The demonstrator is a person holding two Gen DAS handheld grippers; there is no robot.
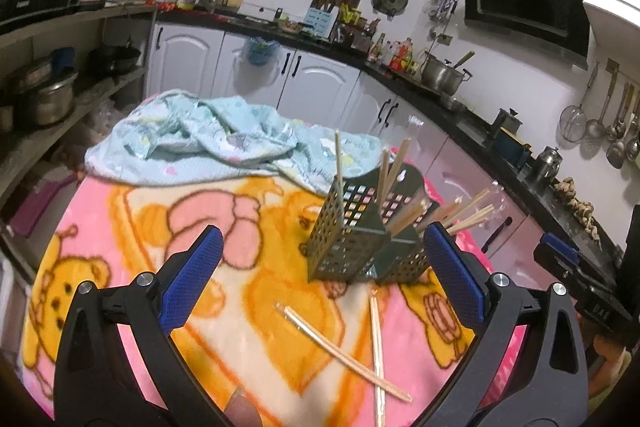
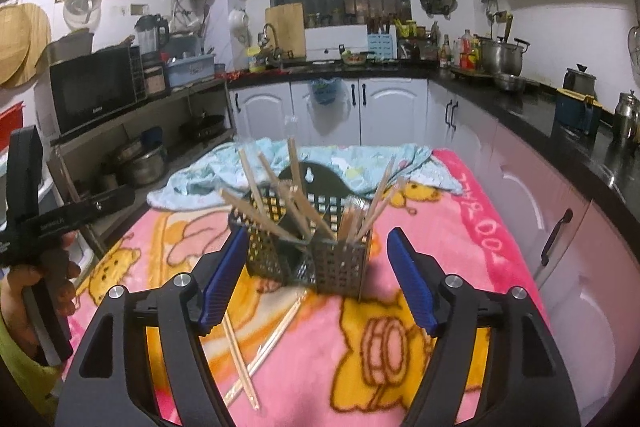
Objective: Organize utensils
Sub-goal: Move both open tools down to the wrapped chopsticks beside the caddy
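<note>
Both grippers' fingers spread, empty (left gripper, right gripper); chopsticks loose before holder.

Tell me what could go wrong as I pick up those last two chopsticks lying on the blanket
1. The two loose chopsticks lie crossed, so closing the open left gripper on one may drag or flick the other.
2. They rest on a soft blanket, which may bunch up under the fingertips.
3. The perforated holder already has chopsticks splayed outward; the open right gripper, close in front of it, could knock them or tip the holder.
</note>
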